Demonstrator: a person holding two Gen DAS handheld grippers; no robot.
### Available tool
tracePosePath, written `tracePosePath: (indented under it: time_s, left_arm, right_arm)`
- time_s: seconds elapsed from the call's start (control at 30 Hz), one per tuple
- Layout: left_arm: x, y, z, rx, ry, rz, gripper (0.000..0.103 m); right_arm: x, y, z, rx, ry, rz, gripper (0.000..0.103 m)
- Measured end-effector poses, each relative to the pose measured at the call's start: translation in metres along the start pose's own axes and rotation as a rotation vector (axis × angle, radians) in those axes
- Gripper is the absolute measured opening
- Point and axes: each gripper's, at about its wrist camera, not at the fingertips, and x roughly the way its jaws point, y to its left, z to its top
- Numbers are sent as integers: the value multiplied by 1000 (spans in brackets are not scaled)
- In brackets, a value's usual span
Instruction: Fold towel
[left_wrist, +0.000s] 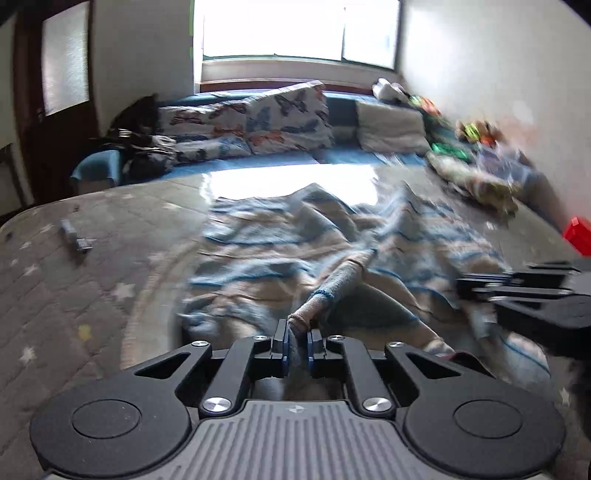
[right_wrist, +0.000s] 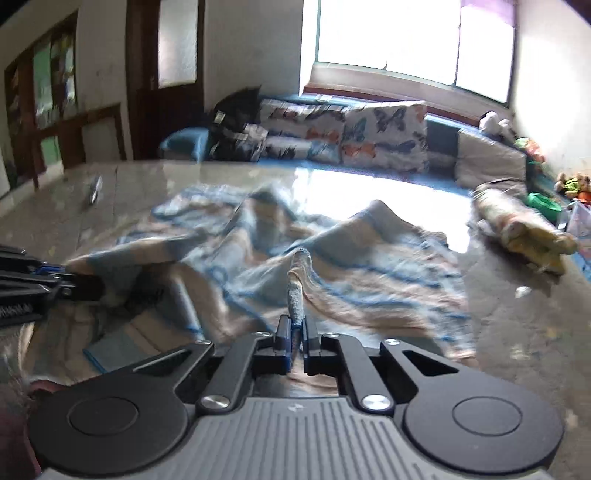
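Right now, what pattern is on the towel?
Blue and beige stripes on the towel; it shows best in the right wrist view.

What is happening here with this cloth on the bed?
A person is folding a striped towel that lies crumpled on the mattress. The left gripper is shut on a bunched edge of it, and the right gripper is shut on another edge. No fold is made yet; the towel is not spread flat.

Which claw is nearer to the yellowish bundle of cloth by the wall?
Right. The right claw is nearer to the yellowish bundle; the left claw is on the far side of it.
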Motion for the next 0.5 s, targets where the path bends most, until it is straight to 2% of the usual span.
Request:
tracePosePath:
  time_s: [0.27, 0.5]
  left_arm:
    - [-48, 48, -18, -138, -54, 83, 9]
    - [-83, 74, -58, -251, -27, 119, 8]
  right_arm:
    - [-63, -52, -15, 122, -97, -81, 5]
    - [-105, -94, -50, 249, -110, -162, 5]
